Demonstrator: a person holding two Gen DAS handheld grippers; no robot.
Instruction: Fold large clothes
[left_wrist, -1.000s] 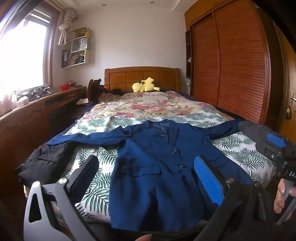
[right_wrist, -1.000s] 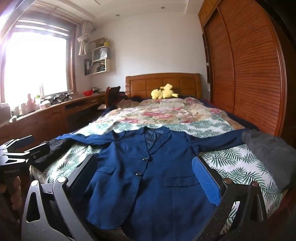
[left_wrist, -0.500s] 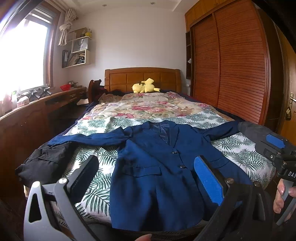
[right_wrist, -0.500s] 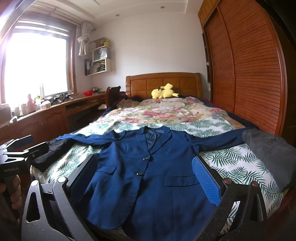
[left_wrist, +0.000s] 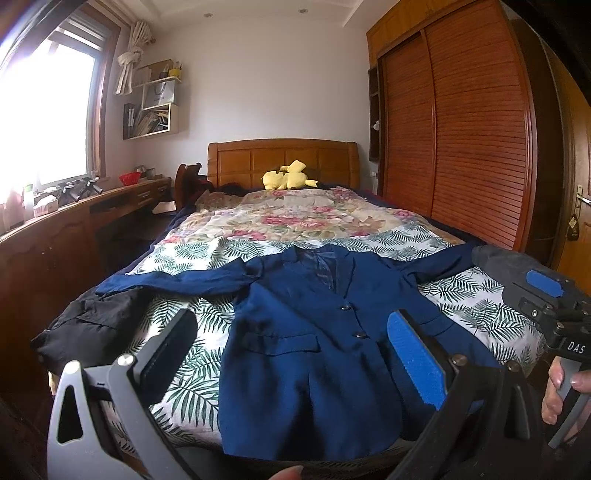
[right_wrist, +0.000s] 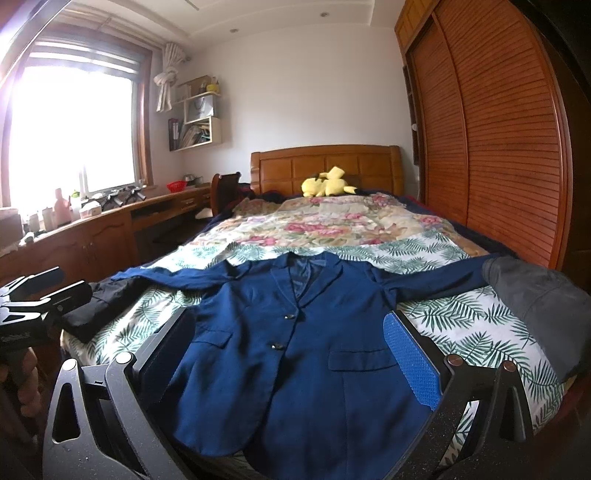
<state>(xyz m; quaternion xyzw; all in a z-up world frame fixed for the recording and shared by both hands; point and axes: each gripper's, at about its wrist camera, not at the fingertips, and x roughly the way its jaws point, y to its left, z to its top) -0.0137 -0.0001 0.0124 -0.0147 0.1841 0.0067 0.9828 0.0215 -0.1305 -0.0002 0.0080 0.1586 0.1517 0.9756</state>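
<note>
Leaf-print bedding covers the bed (left_wrist: 192, 373), where a navy blazer (left_wrist: 314, 350) lies flat, buttoned, sleeves spread sideways. Both the left hand-held gripper (left_wrist: 291, 350) and right hand-held gripper (right_wrist: 288, 350) hover at the foot, jaws spread wide, holding nothing.

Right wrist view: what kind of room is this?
A home bedroom, almost certainly. A bed with a wooden headboard fills the middle, a louvred wooden wardrobe lines the right wall, and a yellow plush toy lies by the headboard. A navy blazer is spread flat on the bedspread.
</note>
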